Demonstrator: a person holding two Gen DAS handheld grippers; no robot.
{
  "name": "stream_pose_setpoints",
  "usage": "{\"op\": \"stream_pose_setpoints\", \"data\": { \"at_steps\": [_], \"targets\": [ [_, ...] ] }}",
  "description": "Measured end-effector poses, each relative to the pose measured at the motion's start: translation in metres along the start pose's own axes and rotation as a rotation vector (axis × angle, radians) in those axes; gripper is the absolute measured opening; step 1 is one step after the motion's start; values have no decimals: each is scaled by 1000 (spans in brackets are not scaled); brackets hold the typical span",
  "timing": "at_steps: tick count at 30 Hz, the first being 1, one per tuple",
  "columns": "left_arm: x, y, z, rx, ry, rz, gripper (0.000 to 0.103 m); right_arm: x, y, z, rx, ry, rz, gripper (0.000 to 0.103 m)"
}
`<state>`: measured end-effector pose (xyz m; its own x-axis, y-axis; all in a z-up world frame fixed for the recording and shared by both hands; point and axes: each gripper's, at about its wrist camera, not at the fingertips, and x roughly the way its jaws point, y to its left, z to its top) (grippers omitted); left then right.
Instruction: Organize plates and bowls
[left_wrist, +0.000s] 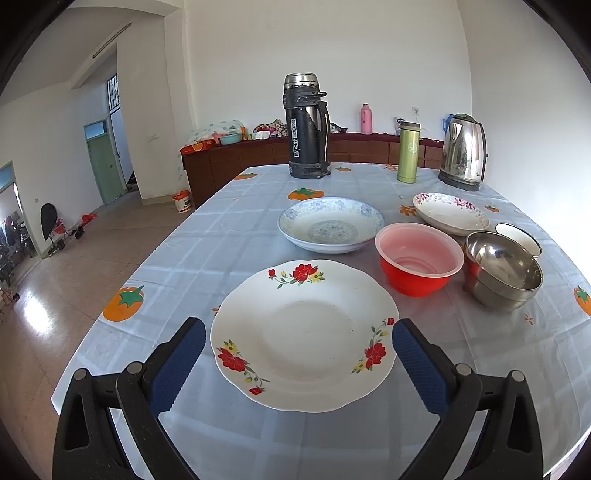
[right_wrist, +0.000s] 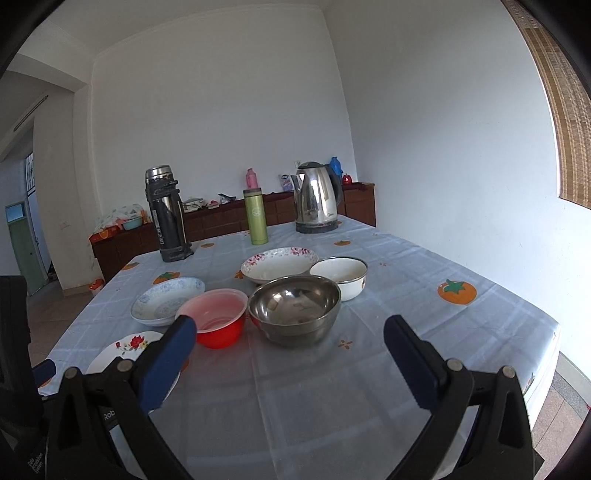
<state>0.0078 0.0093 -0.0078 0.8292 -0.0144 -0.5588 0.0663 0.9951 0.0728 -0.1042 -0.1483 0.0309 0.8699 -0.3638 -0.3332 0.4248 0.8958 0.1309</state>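
A white plate with red flowers (left_wrist: 304, 336) lies nearest me; my left gripper (left_wrist: 299, 332) is open above it, a finger on each side. Behind it are a blue-patterned plate (left_wrist: 330, 224), a red bowl (left_wrist: 419, 258), a steel bowl (left_wrist: 502, 269), a purple-flowered plate (left_wrist: 450, 213) and a white enamel bowl (left_wrist: 519, 238). My right gripper (right_wrist: 290, 334) is open and empty, above the cloth just in front of the steel bowl (right_wrist: 294, 308) and red bowl (right_wrist: 218, 317). The flowered plate (right_wrist: 125, 350) lies at its left.
At the far end of the table stand a black thermos (left_wrist: 306, 125), a green flask (left_wrist: 408, 153) and a steel kettle (left_wrist: 463, 151). The table's left edge (left_wrist: 122, 295) drops to the tiled floor. A dark sideboard (left_wrist: 236, 162) stands behind the table.
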Motion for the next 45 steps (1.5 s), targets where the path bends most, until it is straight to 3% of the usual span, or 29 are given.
{"op": "stream_pose_setpoints", "data": {
  "at_steps": [45],
  "targets": [
    [4,-3,-1,-1,21,-2,102,5,5,-7,-12,15,8,103]
  ]
}}
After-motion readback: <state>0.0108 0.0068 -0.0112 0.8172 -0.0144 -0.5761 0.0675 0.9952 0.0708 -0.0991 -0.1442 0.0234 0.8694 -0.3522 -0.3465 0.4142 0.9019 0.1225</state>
